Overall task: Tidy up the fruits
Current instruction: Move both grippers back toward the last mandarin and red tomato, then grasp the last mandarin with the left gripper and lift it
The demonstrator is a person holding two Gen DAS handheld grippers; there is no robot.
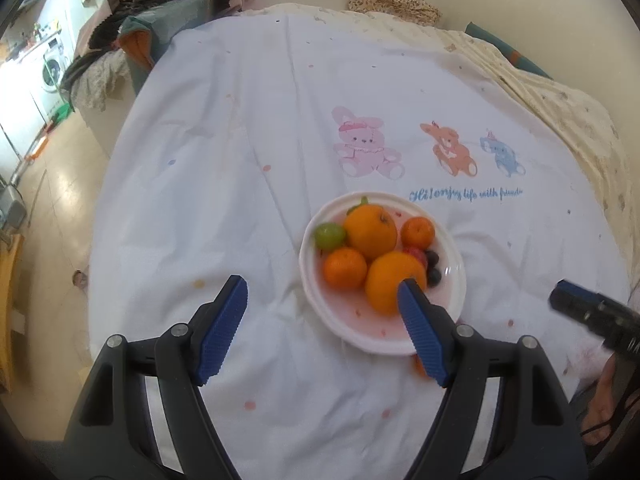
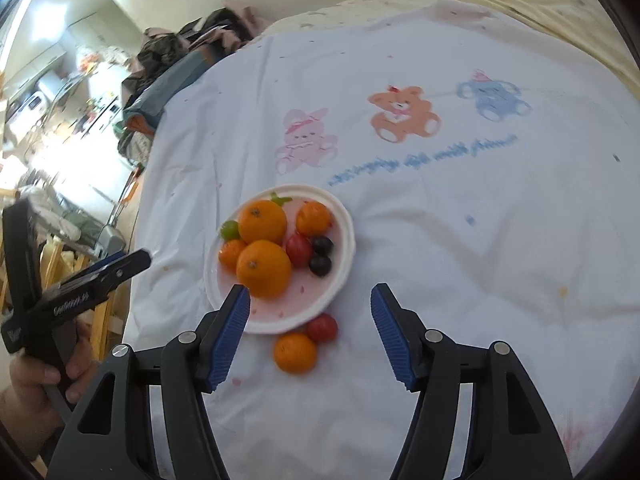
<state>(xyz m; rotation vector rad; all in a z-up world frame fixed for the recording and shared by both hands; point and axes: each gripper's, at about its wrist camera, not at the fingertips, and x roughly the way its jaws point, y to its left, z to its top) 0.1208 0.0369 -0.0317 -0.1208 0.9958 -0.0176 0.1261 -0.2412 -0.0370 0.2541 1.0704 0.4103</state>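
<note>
Both hand-held grippers – right [image 2: 310, 308], left [image 1: 322, 300] – hover with jaws apart and empty near the plate [image 2: 344, 216] on the bed, which holds most fruit – a mandarin [image 2: 295, 352] and cherry tomato [image 2: 322, 328] remain outside.

A: left gripper [image 1: 322, 294] spread wide above the bed sheet [image 1: 240, 160]; nothing between the fingers [image 1: 224, 328]; right-hand finger overlaps the near orange [image 1: 390, 282] in frame; contact unclear.

B: plate [image 1: 452, 300]?

A: white, on the sheet; two big oranges, far one [image 1: 370, 230]; two small ones [image 1: 345, 268]; green fruit [image 1: 329, 235] at left; dark grapes [image 1: 432, 268] at right; something orange [image 1: 419, 366] just shows below the plate rim.

B: other gripper?

A: right gripper [image 1: 560, 294] at frame's right edge, blurred; can't read its opening.
</note>
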